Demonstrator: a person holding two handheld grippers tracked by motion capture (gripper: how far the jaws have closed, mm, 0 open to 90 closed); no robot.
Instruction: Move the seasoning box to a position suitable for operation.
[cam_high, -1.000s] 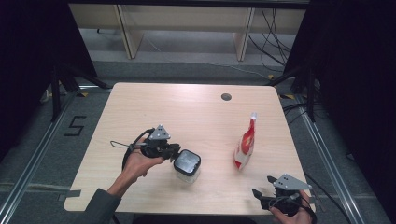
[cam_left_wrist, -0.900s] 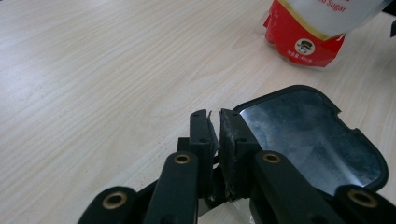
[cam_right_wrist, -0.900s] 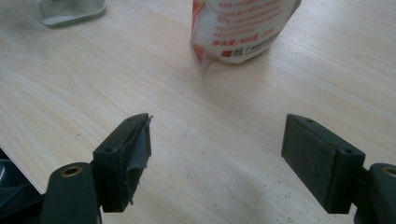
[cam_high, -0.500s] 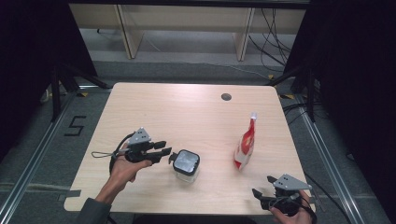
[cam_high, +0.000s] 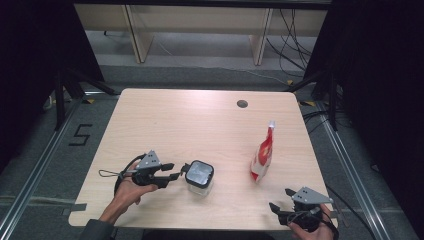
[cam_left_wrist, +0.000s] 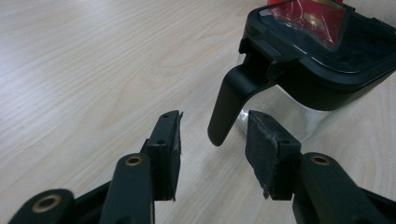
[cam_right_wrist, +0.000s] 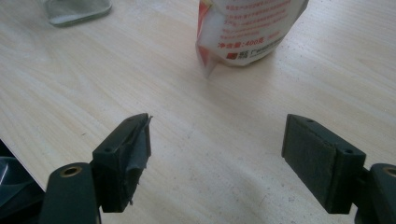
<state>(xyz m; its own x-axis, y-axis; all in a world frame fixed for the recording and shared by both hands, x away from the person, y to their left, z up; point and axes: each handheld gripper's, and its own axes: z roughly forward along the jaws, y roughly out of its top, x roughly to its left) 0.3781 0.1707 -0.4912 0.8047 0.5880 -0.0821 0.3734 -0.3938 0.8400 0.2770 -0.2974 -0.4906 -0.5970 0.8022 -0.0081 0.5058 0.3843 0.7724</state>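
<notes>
On the pale wooden table (cam_high: 200, 120), the left gripper (cam_high: 172, 171) sits just beside the jar (cam_high: 200, 176), jaws just opened and clear of its black handle (cam_left_wrist: 229, 107). Farther right stands the pouch (cam_high: 263, 155). The right gripper (cam_high: 279, 212) rests with jaws spread, empty.

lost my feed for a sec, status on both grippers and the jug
Left gripper open, jaws just opened, off the jug handle. Right gripper open, idle short of the pouch. Jug upright on the table, lid on. Nothing in the way.
</notes>
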